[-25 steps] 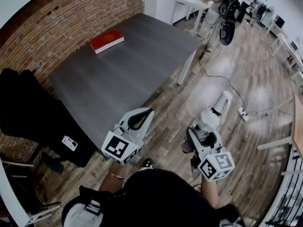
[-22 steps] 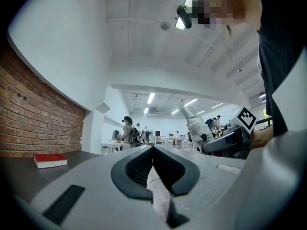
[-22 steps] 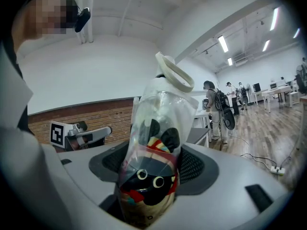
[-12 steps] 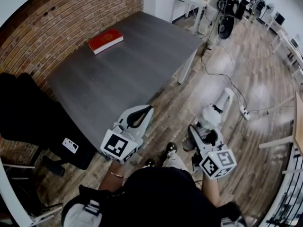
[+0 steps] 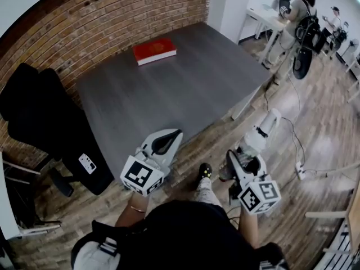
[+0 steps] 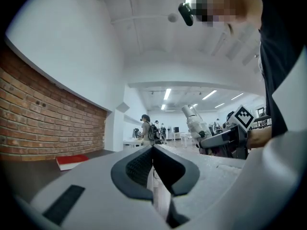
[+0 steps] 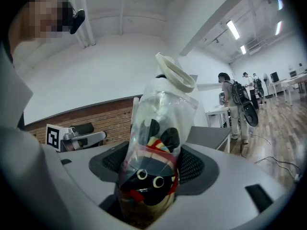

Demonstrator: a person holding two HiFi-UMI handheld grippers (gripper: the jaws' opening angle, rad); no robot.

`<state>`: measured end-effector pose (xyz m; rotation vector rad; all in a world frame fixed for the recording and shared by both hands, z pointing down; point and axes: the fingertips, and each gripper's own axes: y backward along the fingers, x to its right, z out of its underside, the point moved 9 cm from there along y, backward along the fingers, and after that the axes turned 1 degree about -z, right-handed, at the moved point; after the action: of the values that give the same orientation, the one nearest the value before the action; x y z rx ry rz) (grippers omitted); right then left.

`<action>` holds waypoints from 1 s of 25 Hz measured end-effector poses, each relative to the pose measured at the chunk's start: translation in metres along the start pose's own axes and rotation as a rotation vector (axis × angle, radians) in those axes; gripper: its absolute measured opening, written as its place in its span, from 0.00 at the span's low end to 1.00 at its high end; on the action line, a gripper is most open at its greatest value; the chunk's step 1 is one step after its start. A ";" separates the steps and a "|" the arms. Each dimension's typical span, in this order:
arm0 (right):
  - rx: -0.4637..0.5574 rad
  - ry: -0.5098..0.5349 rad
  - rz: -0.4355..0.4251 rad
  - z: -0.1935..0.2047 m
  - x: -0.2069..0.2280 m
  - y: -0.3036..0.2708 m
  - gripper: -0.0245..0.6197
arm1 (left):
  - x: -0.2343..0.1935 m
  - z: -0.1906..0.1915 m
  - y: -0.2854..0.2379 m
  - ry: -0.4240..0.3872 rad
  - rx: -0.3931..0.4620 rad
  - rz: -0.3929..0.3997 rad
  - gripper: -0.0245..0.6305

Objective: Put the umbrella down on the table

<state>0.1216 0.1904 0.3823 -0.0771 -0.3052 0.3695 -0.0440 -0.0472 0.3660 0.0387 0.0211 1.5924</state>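
Note:
My right gripper [image 5: 243, 163] is shut on a folded umbrella [image 5: 261, 131] in a clear plastic sleeve, with a white strap at its top [image 7: 175, 73] and a dark cartoon print on the part between the jaws [image 7: 152, 176]. It stands upright over the wooden floor, to the right of the dark grey table [image 5: 169, 94]. My left gripper [image 5: 166, 141] is shut with nothing in it, its pads [image 6: 152, 164] pressed together, just off the table's near edge.
A red book [image 5: 154, 50] lies at the table's far side by the brick wall. A black coat on a chair [image 5: 50, 122] stands left of the table. People with bags [image 5: 301, 16] stand at white desks far right. A cable and power strip [image 5: 299, 170] lie on the floor.
The view has swung so the table sits more central and closer. Both grippers hold about the same pose; the umbrella stays in the right one. A shoe has stepped forward.

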 end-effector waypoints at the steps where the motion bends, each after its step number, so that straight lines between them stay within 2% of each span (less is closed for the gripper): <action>1: -0.003 0.011 -0.021 -0.006 0.005 -0.012 0.50 | -0.006 -0.001 -0.006 0.005 -0.010 -0.020 0.04; 6: -0.027 0.034 -0.090 -0.015 0.035 -0.061 0.50 | -0.028 0.003 -0.042 -0.013 -0.004 -0.076 0.04; 14: -0.070 0.010 -0.154 -0.023 0.092 -0.129 0.50 | -0.054 0.012 -0.095 0.007 -0.069 -0.160 0.04; 25: -0.145 0.026 -0.322 -0.049 0.112 -0.228 0.50 | -0.101 0.007 -0.116 0.014 -0.101 -0.359 0.04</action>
<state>0.3145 0.0190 0.3968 -0.1725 -0.3124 0.0263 0.0738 -0.1455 0.3678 -0.0523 -0.0395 1.2331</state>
